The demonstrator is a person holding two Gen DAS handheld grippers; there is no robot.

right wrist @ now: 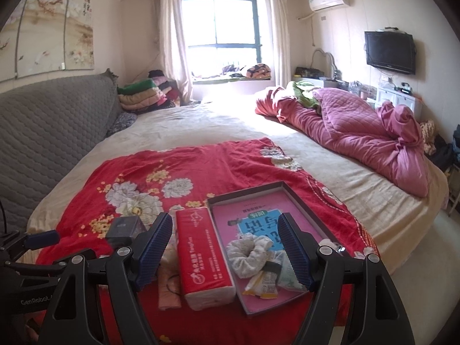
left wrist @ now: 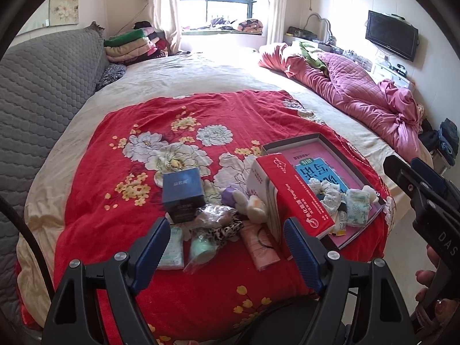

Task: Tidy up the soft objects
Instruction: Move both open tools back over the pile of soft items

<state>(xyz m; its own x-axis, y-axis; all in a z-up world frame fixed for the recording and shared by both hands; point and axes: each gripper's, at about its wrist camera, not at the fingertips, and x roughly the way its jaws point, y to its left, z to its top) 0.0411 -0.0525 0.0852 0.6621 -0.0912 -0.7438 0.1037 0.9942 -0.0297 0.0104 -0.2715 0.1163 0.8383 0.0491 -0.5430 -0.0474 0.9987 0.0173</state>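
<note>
Both your left gripper [left wrist: 227,247] and right gripper [right wrist: 224,247] hover spread and empty; the red tissue pack [right wrist: 202,254] looks light and squashy, so pinch its long sides.

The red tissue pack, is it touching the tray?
Touching. In the right wrist view, the red tissue pack lies pressed along the tray's left wall, no gap showing; the left wrist view shows it leaning on that edge.

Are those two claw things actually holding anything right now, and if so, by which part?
Nothing is held. The left gripper and the right gripper both hang open above the red bedspread, with no item between their fingers.
</note>
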